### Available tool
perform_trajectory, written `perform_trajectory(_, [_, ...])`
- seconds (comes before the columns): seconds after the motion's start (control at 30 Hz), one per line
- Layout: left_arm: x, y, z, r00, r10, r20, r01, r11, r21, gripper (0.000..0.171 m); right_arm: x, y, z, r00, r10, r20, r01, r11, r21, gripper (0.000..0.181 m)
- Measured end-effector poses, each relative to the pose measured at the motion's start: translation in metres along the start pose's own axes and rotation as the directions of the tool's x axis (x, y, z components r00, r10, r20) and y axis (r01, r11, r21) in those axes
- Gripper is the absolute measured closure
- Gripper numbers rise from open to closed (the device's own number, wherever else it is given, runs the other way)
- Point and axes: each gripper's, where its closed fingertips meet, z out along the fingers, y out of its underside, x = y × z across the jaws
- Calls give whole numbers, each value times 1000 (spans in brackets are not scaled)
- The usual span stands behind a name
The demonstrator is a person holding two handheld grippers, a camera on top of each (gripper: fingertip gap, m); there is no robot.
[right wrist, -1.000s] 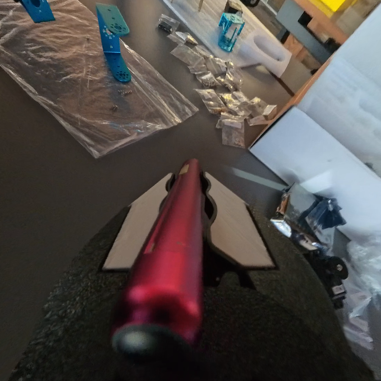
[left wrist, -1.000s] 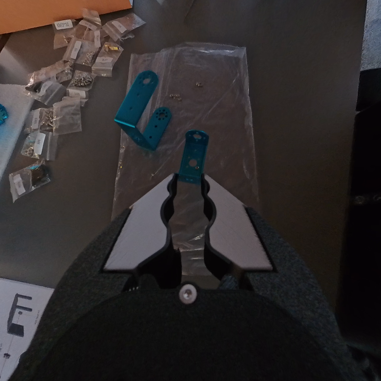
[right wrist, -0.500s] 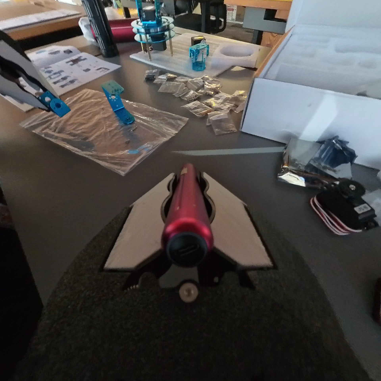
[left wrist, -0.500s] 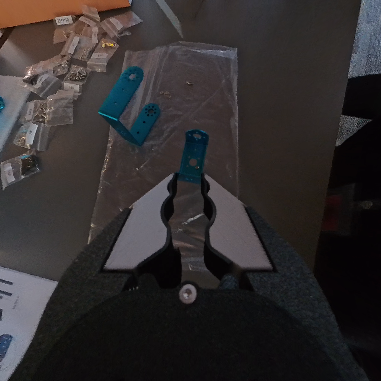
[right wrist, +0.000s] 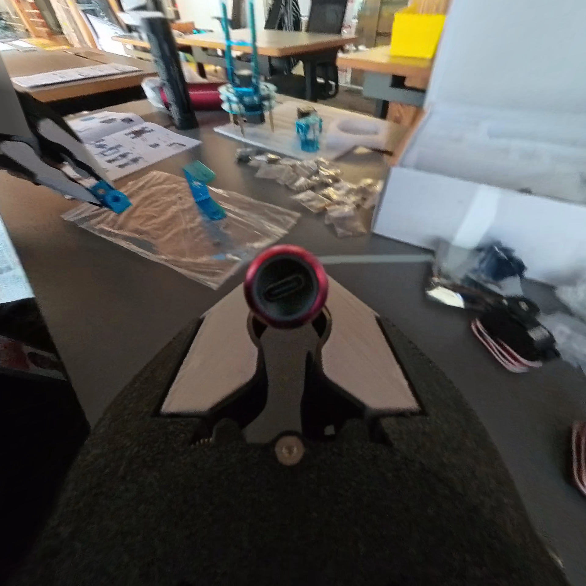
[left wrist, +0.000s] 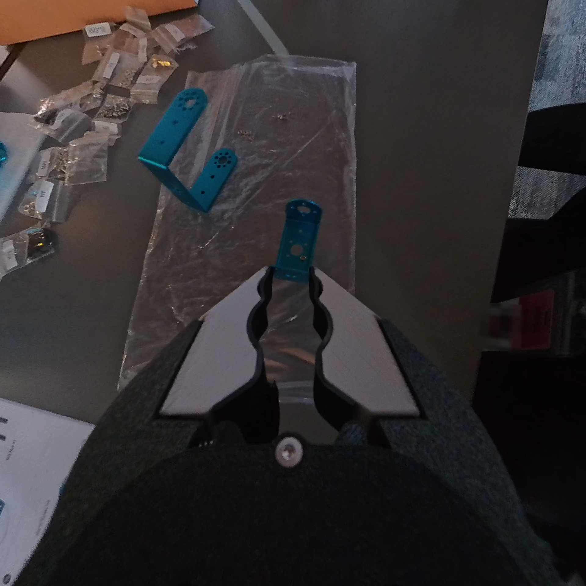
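Blue perforated metal bracket (left wrist: 297, 244) sits pinched at the left gripper's (left wrist: 291, 274) tips; the right gripper (right wrist: 287, 312) clamps a red metal cylindrical tool (right wrist: 285, 285).

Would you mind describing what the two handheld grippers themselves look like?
Both match. The left gripper and right gripper each have a rough black rounded body, one silver screw at its centre, and two flat pale-grey fingers tapering to points, with wavy black inner edges. No cables or sleeves show.

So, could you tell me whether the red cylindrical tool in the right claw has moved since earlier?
Yes. The red cylindrical tool has pivoted in the right claw: its port end rose from over the base screw to the tips.
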Motion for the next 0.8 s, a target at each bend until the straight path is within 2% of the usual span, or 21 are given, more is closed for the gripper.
perform_trajectory(0.13, [-9,9,-4,1000,-12,29,12,1000,-16,149,-46,-34,20,995,-88,51,85,994,73,160])
perform_trajectory(0.33, [-11,17,-12,998,-46,47,46,999,3,149,-119,-67,67,981,-82,174,52,984,168,160])
perform_trajectory(0.6, [-15,30,-22,996,-78,52,77,997,21,149,-173,-56,166,975,-141,174,134,990,51,159])
perform_trajectory(0.8, [-27,41,-29,992,-94,84,94,996,2,149,-164,-45,195,987,-67,145,70,997,-19,159])
